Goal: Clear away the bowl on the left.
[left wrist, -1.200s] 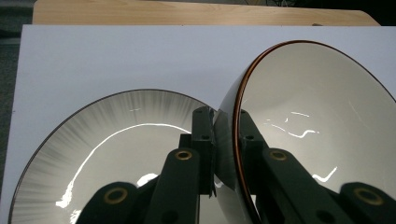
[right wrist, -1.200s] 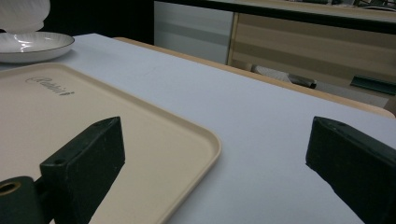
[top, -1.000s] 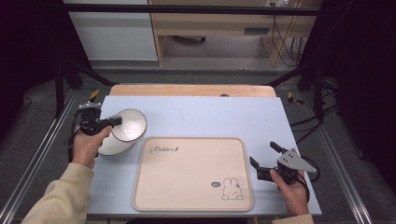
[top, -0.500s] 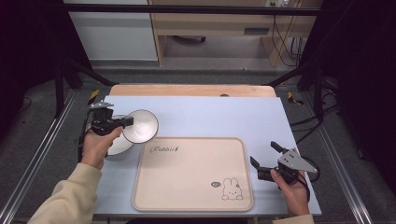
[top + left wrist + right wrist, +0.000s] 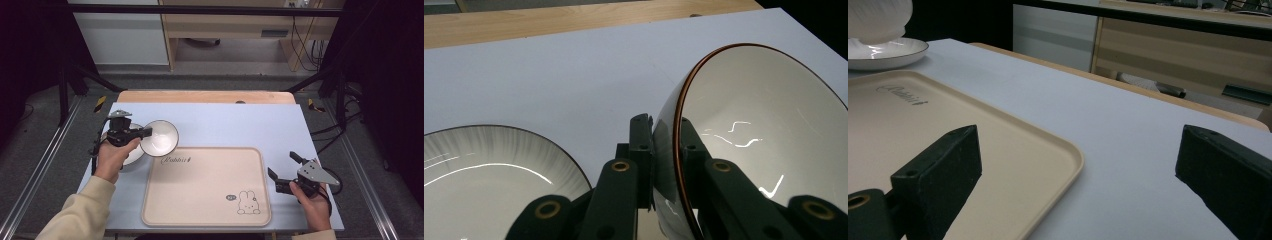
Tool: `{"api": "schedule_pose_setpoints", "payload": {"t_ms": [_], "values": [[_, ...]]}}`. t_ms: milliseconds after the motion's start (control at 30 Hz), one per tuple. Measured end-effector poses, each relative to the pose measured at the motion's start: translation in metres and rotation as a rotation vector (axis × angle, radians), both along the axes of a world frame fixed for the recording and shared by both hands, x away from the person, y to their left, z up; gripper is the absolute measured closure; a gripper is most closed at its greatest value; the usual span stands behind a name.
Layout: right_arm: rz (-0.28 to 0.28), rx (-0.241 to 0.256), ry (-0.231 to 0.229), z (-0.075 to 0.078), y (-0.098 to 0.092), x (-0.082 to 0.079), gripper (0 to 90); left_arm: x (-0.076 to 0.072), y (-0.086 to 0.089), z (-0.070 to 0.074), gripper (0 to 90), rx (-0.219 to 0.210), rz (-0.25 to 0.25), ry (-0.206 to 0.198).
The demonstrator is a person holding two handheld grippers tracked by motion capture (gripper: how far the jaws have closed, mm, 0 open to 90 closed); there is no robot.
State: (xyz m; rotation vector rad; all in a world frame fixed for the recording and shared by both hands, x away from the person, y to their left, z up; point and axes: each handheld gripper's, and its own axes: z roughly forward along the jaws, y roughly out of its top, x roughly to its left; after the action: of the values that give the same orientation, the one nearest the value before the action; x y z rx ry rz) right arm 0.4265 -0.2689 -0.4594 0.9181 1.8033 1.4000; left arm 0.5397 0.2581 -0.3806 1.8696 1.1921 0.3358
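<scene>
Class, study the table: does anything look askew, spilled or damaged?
Nothing is spilled or damaged. Only the bowl sits askew: the left gripper pinches its rim and holds it tilted above the plate. The tray lies flat and square.

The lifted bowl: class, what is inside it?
The bowl, clamped at its rim by the left hand-held gripper, shows a bare white inside; its lowest part is cut off below the frame.

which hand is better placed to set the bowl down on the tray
Left. Its tongs already clamp the rim of the white brown-edged ceramic bowl, lifted beside the beige rabbit-print tray. The right tongs hang open, holding nothing.
</scene>
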Motion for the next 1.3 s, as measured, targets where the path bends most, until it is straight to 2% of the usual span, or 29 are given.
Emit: {"api": "schedule_pose_setpoints", "payload": {"t_ms": [533,967,1300], "values": [[0.001,0.002,-0.001,0.0,0.0,0.0,4.6,-0.003,-0.025,-0.005,81.6,0.008,-0.057,0.008],[0.003,0.0,-0.003,0.001,0.0,0.0,4.6,-0.005,-0.036,-0.011,81.6,0.008,-0.083,0.021],[0.01,-0.002,-0.044,0.001,0.0,-0.001,4.7,-0.01,-0.05,-0.013,81.5,0.005,-0.124,0.032]]}}
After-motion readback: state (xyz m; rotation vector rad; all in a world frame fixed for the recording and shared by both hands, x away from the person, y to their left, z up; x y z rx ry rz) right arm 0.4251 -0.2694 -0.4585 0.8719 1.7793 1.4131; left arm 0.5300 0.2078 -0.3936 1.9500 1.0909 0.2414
